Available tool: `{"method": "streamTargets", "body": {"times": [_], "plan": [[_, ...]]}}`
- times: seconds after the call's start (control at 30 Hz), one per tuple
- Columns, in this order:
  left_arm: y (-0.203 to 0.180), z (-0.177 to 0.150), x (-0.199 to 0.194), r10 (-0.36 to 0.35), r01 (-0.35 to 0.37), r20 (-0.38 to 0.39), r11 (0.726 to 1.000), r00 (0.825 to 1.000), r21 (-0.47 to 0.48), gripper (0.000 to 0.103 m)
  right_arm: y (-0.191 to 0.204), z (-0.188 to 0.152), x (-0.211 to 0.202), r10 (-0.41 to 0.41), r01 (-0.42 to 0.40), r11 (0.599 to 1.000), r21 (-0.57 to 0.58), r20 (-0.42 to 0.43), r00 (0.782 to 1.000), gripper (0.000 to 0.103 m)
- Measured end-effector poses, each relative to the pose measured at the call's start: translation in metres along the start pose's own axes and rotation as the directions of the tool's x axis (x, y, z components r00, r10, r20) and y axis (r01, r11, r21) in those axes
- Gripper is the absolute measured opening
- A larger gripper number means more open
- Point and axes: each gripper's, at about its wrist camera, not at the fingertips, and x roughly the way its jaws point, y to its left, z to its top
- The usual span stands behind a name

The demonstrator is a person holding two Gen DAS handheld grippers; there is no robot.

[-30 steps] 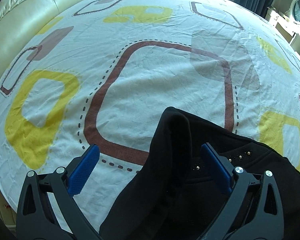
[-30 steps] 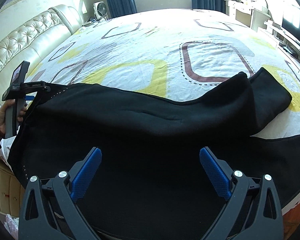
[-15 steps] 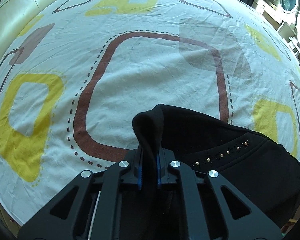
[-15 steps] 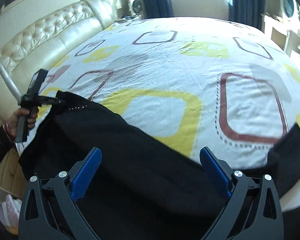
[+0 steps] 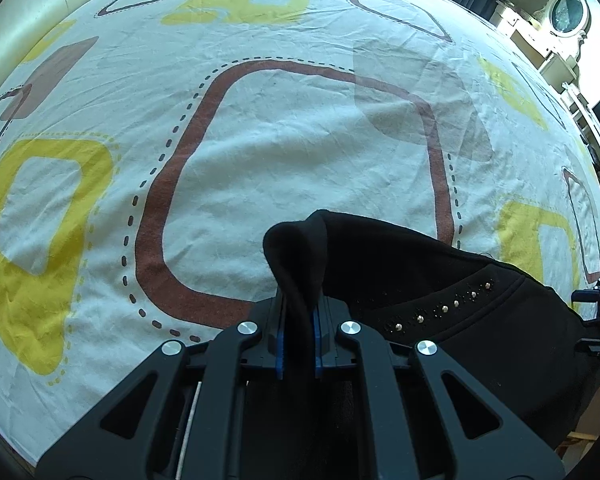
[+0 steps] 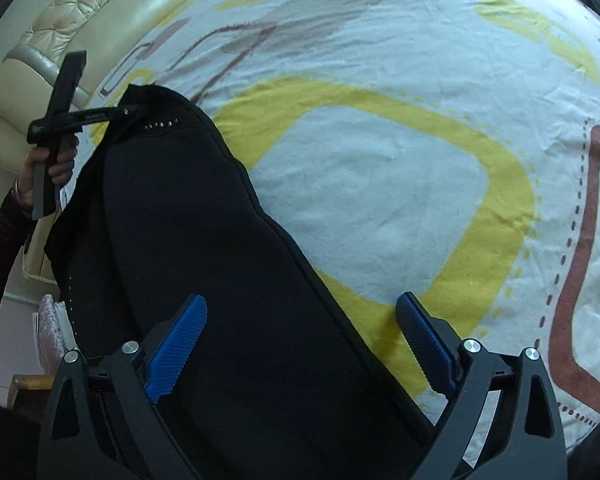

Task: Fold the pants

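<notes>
Black pants with a row of small metal studs lie along the near edge of a bed. My left gripper is shut on a bunched corner of the pants' waistband, lifted a little off the sheet; it also shows in the right wrist view, held by a hand. My right gripper is open, its blue pads straddling the far edge of the pants leg just above the cloth. The lower legs are out of view.
The bed sheet is white with yellow and brown rounded squares. A cream tufted headboard runs along the left. White furniture with a round mirror stands at the far right. The bed's edge and floor lie at lower left.
My left gripper closed on the waistband corner and lifted it. My right gripper moved left along the leg and swung down toward the pants, staying open.
</notes>
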Motion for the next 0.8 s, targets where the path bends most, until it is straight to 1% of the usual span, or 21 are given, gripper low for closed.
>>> {"method": "streamTargets", "body": {"times": [0.07, 0.1, 0.13, 0.17, 0.2, 0.27, 0.3, 0.37, 0.4, 0.47, 0.5, 0.57, 0.6, 0.67, 0.8], "plan": [[0.004, 0.001, 0.002, -0.017, 0.017, -0.001, 1.000, 1.000, -0.020, 0.009, -0.002, -0.003, 0.001, -0.010, 0.010, 1.000, -0.001, -0.018, 1.000, 0.083], [0.006, 0.001, 0.003, -0.027, 0.027, -0.003, 0.999, 1.000, -0.033, 0.009, -0.004, -0.002, -0.001, 0.017, -0.017, 1.000, 0.015, -0.023, 1.000, 0.065], [0.008, 0.002, 0.003, -0.036, 0.035, -0.005, 0.999, 0.999, -0.041, 0.009, -0.010, -0.003, -0.004, 0.091, -0.090, 0.994, 0.055, -0.029, 0.995, 0.030], [0.009, 0.002, 0.004, -0.042, 0.042, -0.007, 0.998, 0.999, -0.046, 0.009, -0.017, -0.005, -0.004, 0.183, -0.177, 0.977, 0.119, -0.044, 0.982, 0.022], [0.010, 0.002, 0.005, -0.044, 0.044, -0.008, 0.998, 0.999, -0.046, 0.009, -0.020, -0.008, -0.004, 0.196, -0.187, 0.972, 0.142, -0.056, 0.979, 0.019], [0.008, 0.003, 0.006, -0.040, 0.040, -0.010, 0.999, 0.999, -0.033, 0.009, -0.017, -0.009, -0.006, 0.179, -0.170, 0.976, 0.136, -0.054, 0.982, 0.017], [0.008, 0.004, 0.005, -0.039, 0.039, -0.007, 0.999, 0.999, -0.030, 0.009, -0.016, -0.008, -0.011, 0.164, -0.158, 0.978, 0.136, -0.039, 0.986, 0.015], [0.009, 0.005, 0.002, -0.042, 0.042, 0.004, 0.999, 0.999, -0.034, 0.009, -0.010, -0.003, -0.022, 0.123, -0.123, 0.986, 0.113, 0.009, 0.992, 0.012], [0.011, 0.006, 0.001, -0.049, 0.049, 0.012, 0.998, 0.999, -0.040, 0.009, -0.007, -0.001, -0.032, 0.100, -0.105, 0.989, 0.108, 0.051, 0.994, 0.012], [0.015, 0.007, -0.006, -0.074, 0.075, 0.029, 0.996, 0.997, -0.052, 0.009, 0.001, 0.003, -0.054, 0.076, -0.091, 0.990, 0.107, 0.129, 0.989, 0.012], [0.017, 0.007, -0.009, -0.089, 0.091, 0.039, 0.994, 0.995, -0.056, 0.009, 0.011, 0.002, -0.067, 0.061, -0.075, 0.994, 0.084, 0.164, 0.985, 0.011], [0.022, 0.005, -0.020, -0.119, 0.124, 0.074, 0.990, 0.990, -0.067, 0.009, 0.036, -0.001, -0.082, 0.002, -0.006, 1.000, 0.022, 0.200, 0.980, 0.011], [0.026, 0.004, -0.027, -0.140, 0.147, 0.095, 0.986, 0.986, -0.073, 0.009, 0.051, -0.007, -0.089, -0.025, 0.028, 1.000, -0.013, 0.217, 0.976, 0.011], [0.033, -0.002, -0.044, -0.192, 0.205, 0.143, 0.976, 0.971, -0.079, 0.009, 0.079, -0.021, -0.096, -0.069, 0.091, 0.993, -0.079, 0.244, 0.967, 0.011], [0.043, -0.024, -0.076, -0.279, 0.295, 0.201, 0.954, 0.939, -0.057, 0.009, 0.111, -0.060, -0.099, -0.072, 0.107, 0.986, -0.124, 0.256, 0.964, 0.011]]}}
